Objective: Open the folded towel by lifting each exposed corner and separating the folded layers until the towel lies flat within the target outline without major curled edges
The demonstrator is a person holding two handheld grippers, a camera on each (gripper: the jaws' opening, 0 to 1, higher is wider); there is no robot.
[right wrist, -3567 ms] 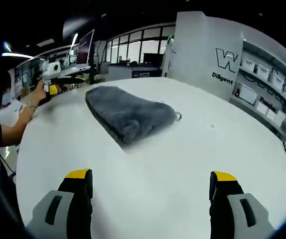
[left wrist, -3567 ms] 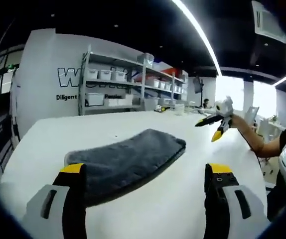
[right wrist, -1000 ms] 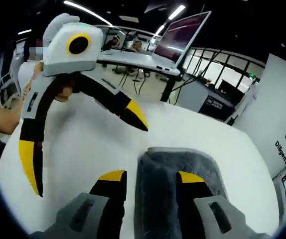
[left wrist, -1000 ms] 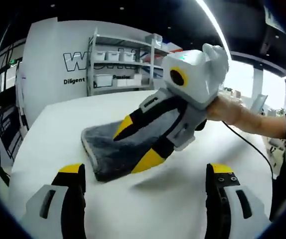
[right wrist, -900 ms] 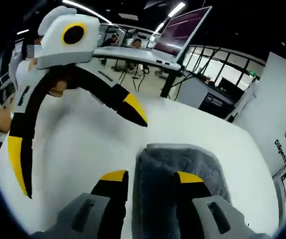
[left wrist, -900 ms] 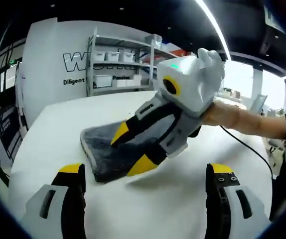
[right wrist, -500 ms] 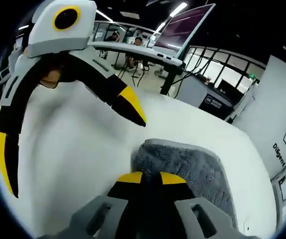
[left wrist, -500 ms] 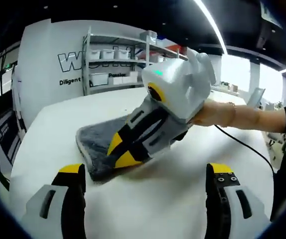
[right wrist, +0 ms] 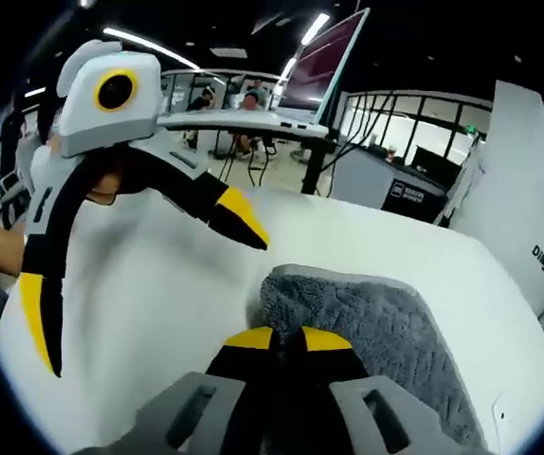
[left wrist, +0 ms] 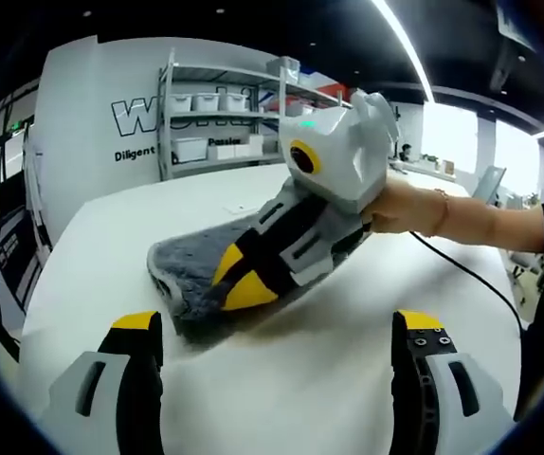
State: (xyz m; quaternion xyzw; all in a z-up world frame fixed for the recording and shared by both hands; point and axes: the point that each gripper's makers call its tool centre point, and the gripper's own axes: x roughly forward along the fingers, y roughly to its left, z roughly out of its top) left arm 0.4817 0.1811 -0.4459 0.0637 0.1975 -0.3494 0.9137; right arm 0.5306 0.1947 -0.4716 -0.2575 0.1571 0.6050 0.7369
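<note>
Pinching near corner of folded grey plush towel point(left wrist: 191, 270), right gripper point(left wrist: 237, 281) has yellow-tipped jaws pressed together on fabric; corner raised slightly off white table point(left wrist: 111, 227). Person's right hand point(left wrist: 407, 207) wraps white gripper body, forearm reaching in from table's right edge, gripper angled down toward towel. Left gripper point(left wrist: 277, 332) hovers low over table, its 2 jaws spread wide apart, nothing between, just short of towel. Towel point(right wrist: 386, 322) lies mid-table; left gripper point(right wrist: 130, 275) seen held in person's left hand point(right wrist: 101, 180), jaws splayed.
</note>
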